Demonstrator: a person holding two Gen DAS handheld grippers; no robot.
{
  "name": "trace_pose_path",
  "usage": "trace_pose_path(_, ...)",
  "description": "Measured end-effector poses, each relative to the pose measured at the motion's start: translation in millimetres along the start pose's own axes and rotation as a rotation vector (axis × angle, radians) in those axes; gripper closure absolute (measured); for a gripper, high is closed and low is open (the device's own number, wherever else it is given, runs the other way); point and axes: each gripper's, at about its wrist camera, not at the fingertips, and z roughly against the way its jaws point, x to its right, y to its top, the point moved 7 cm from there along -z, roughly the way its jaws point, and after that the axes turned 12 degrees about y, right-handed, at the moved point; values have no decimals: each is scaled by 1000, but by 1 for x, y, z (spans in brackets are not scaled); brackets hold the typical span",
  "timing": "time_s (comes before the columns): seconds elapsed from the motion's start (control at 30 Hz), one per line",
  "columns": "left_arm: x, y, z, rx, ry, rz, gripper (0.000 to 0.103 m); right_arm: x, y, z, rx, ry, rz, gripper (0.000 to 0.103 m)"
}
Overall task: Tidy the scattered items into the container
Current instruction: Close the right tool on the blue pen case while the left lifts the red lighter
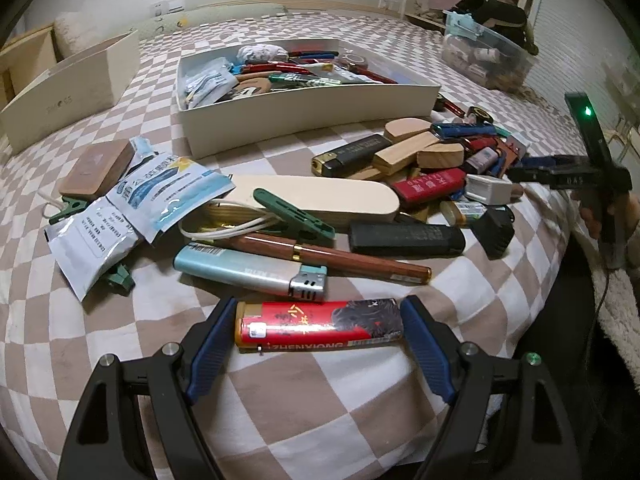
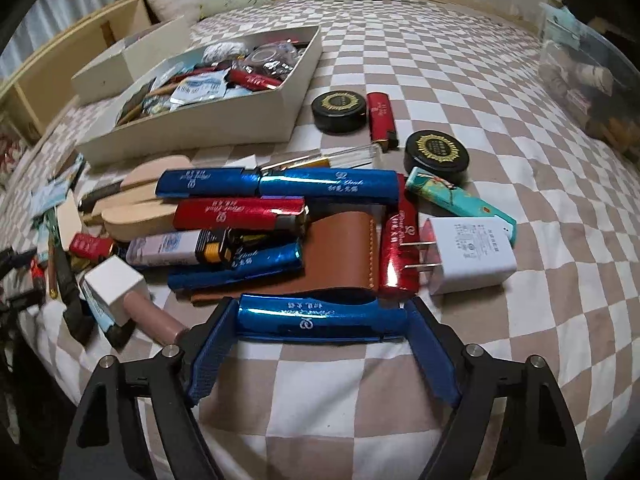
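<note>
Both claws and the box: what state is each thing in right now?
Left claw: shut on the red printed lighter, gripped end to end.
Right claw: shut on the shiny blue lighter, gripped end to end.
White cardboard box: open-topped, already holding many items.
White plug charger: lying loose on the checked cloth.
Brown leather case: lying flat under lighters.

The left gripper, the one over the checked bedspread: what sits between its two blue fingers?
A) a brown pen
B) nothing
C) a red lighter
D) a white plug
C: the left gripper has its blue pads against both ends of the red lighter; the brown pen lies beyond it.
</note>
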Motion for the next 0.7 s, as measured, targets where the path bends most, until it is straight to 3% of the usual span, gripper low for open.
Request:
trace_pose_path(0.47,7,-4,-5,9,104,-6,21,-12,-12,7,14,-29,-15,20)
trace_pose_path(0.7,6,-2,-1,-4,143,55,22,-22,-16,13,17,-21,-42,20)
